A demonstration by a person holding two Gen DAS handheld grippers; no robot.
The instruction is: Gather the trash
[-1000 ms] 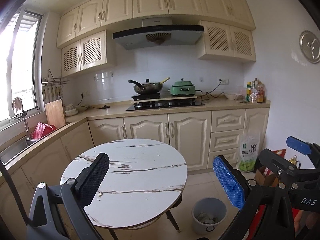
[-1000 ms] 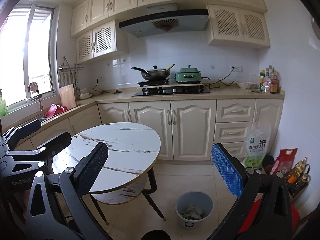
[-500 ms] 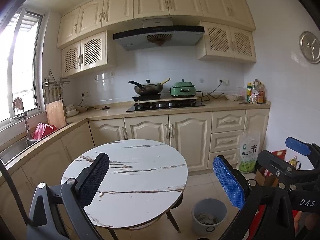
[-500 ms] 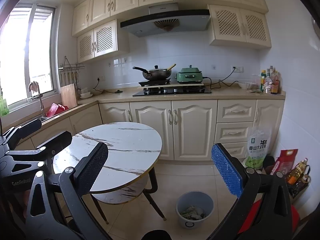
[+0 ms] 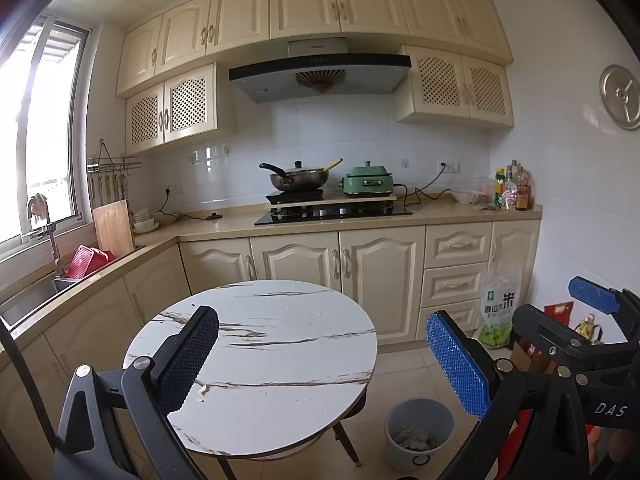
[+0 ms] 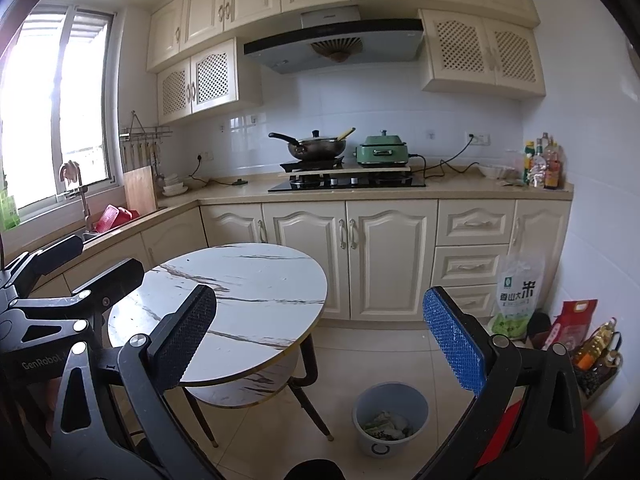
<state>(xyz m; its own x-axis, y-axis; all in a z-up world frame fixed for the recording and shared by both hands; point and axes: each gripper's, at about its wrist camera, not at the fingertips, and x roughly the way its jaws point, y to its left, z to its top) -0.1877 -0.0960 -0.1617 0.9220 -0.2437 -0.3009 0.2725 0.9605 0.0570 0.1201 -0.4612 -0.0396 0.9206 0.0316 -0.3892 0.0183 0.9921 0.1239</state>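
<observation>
Starting at the left: the round marble-look tabletop [image 5: 280, 344] is white with dark brown veins, and a little pale scrap [image 5: 203, 390] sits near its front-left edge, just beside the black pad of the left gripper [image 5: 324, 364]. It's crumb-sized, so I can't tell what it is. A couple more tiny specks further back on the top are too small to make out. The left gripper's fingers are spread wide apart with nothing between them, one black pad and one blue pad.

From the right wrist view the left gripper shows up at the left edge with "GenRobot" printed on its body, though the end of the word is cut off. The right gripper [image 6: 320, 340] is also wide apart and holding nothing, hanging over the floor past the tabletop's right edge.

Further right, down on the tiled floor, a grey-blue trash bin [image 6: 390, 420] stands just off the right side of the table legs, with crumpled paper and wrappers [image 6: 386, 426] already piled in the bottom.

Rightmost, a rice bag [image 6: 518, 296] with a green logo and big Chinese characters leans on the drawers. The right gripper's body in the left wrist view reads "DAS".
</observation>
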